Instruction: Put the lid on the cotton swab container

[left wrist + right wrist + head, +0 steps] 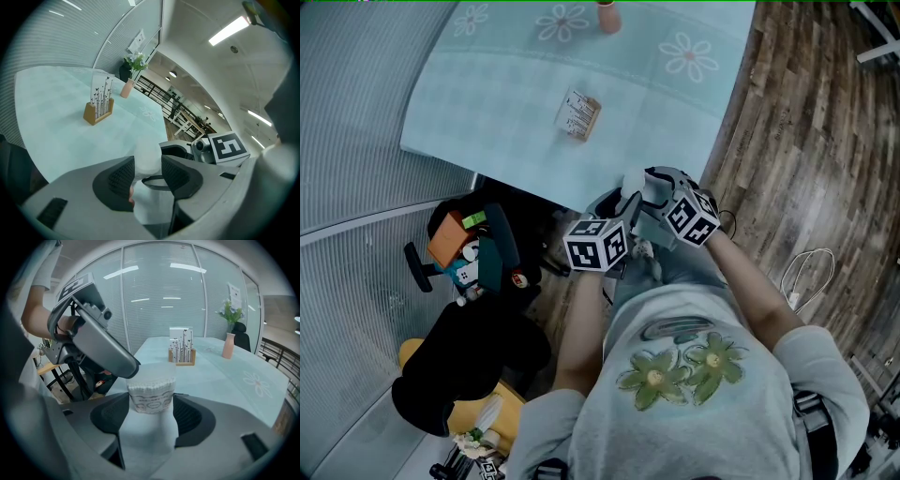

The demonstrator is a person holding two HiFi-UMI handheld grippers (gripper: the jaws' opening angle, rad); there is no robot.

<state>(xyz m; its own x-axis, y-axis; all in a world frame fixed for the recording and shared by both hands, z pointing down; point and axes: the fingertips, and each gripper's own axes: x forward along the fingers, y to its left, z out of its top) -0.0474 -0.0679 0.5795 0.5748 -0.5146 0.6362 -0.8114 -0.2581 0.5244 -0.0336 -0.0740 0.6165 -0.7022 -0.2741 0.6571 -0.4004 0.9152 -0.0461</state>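
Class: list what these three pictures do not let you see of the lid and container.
- Head view: both are mostly hidden behind the grippers' marker cubes.
- Left gripper view: the lid is a white blur, and the jaws hide its rim.
- Right gripper view: the left gripper covers the container's top edge, so seating is unclear.

Free tabletop (pixel 487 103) around card stand (pixel 578 115)

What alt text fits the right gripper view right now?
The right tool grips a clear round plastic container packed with white cotton swabs, while the left tool, reaching in from upper left, holds a translucent plastic lid at its top. Behind lie a pale blue table, a wooden card holder and a pink vase.
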